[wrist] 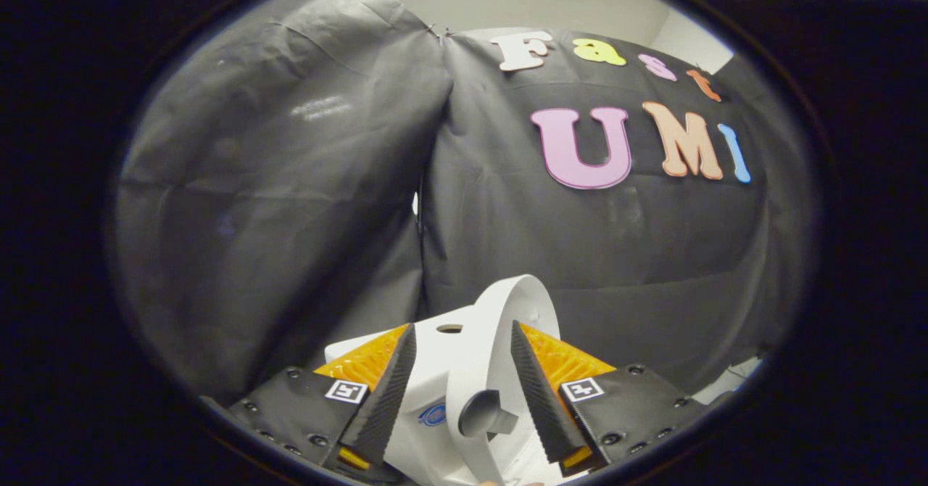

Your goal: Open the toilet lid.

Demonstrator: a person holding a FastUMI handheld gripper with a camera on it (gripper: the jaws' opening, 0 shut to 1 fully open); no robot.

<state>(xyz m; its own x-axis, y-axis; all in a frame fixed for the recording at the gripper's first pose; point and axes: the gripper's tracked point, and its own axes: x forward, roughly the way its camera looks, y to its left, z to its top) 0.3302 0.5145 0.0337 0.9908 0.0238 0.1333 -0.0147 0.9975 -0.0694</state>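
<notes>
Lid (507, 305) of the small white toilet (435, 370) stands between the two fingers of the tongs (464, 384), already raised on its edge, so that it shows as a thin white arc running from near to far. Its long axis points away from the tongs, almost straight ahead along the fingers, and a round grey knob (482, 413) sticks out from its near part. The left finger (388, 392) lies against the toilet body on the left side; the right finger (540, 392) lies just beside the lid on the right. The tongs are spread apart, and I cannot see both fingers pressing on the lid, so I judge them released, not grasping it. A gap remains between the lid and each ridged pad.

Beyond the toilet there is only the black cloth wall (290, 181), well apart from it. The lid seems to lean a little to the right and far side, and the body with its small hole (449, 328) stays on the left. I judge that the opening is nearly done; any last push must go toward the far side, along the line of the fingers
</notes>
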